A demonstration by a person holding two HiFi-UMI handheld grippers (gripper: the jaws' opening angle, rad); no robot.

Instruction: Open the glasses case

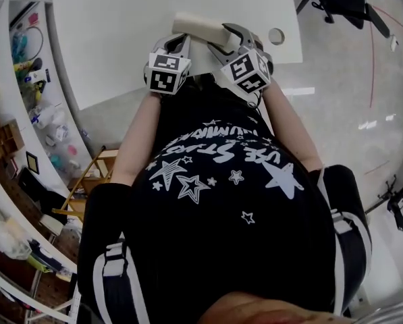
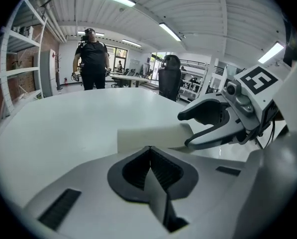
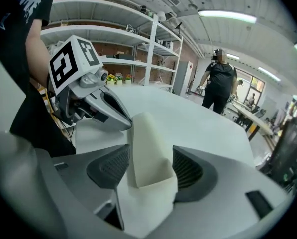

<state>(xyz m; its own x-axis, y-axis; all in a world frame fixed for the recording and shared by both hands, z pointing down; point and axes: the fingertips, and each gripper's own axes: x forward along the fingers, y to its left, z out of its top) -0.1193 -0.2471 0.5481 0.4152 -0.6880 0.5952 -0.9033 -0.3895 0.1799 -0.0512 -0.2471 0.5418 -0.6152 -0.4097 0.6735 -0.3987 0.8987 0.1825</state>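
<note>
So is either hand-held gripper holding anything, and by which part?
Nothing is held. The left hand-held gripper is shut and empty; the right hand-held gripper stands open around one end of the case, apparently not clamped on it.

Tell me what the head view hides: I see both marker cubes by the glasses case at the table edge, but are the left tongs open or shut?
Observer: Shut. In the left gripper view the left tongs have their jaws together and empty, with the glasses case lying on the table just past their tips.
Operator: And the other one?
Observer: The right tongs stand apart, with the case's near end between the pads. I can't tell whether they press on it.
Operator: Anyone else around?
Observer: Yes, a person in black stands beyond the table's far side.
</note>
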